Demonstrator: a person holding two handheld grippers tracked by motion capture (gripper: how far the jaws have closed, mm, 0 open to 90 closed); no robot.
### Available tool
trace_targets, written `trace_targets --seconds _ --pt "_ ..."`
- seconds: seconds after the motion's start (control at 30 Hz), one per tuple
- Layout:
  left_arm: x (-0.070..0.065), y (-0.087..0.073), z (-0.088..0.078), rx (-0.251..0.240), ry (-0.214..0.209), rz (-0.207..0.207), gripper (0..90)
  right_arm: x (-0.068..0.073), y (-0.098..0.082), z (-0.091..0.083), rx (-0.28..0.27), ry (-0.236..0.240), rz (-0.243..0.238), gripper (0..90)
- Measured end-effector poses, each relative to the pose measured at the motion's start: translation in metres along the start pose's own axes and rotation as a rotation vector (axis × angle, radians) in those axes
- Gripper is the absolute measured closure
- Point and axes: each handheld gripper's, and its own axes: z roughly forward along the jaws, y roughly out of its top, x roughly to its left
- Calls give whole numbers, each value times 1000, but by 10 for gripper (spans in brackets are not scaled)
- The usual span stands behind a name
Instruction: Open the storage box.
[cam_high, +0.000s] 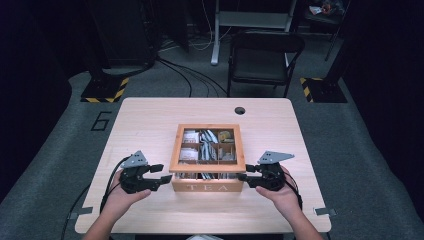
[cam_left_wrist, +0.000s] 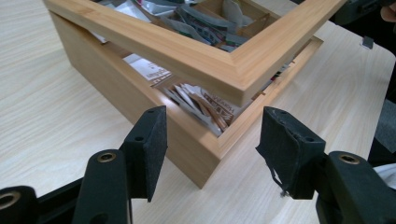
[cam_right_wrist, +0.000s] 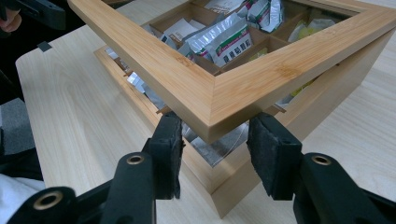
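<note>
Both grippers' jaws wide – right gripper (cam_right_wrist: 212, 154) seemingly touching raised lid (cam_right_wrist: 219, 88), tea box (cam_high: 207, 186)

Bare table (cam_high: 145, 120) around the central tea box (cam_high: 207, 186)

**Wood, foil and foam**

The bench (cam_high: 150, 120) is pale wood-grain laminate, smooth and matt. The box (cam_left_wrist: 116, 88) and its lid frame (cam_right_wrist: 210, 93) are light bamboo-like wood with a smooth satin finish. The sachets (cam_right_wrist: 224, 37) look like paper and glossy foil. Each tool (cam_left_wrist: 210, 154) (cam_right_wrist: 215, 156) is matt black plastic with brass-coloured rivets and rough black foam pads (cam_left_wrist: 287, 144).
</note>
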Motion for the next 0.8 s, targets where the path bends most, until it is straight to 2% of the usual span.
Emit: trace_targets --seconds 0.5,0.57,0.6,0.8 --pt "-17 12 16 41 21 18 433 0 0 1 4 -5 -6 548" --pt "-19 12 19 47 43 22 440 0 0 1 4 -3 -7 548" --pt "-19 13 20 56 41 20 450 0 0 1 4 -5 -7 548" --pt "-18 17 19 53 88 9 488 0 1 0 -4 -3 -3 549"
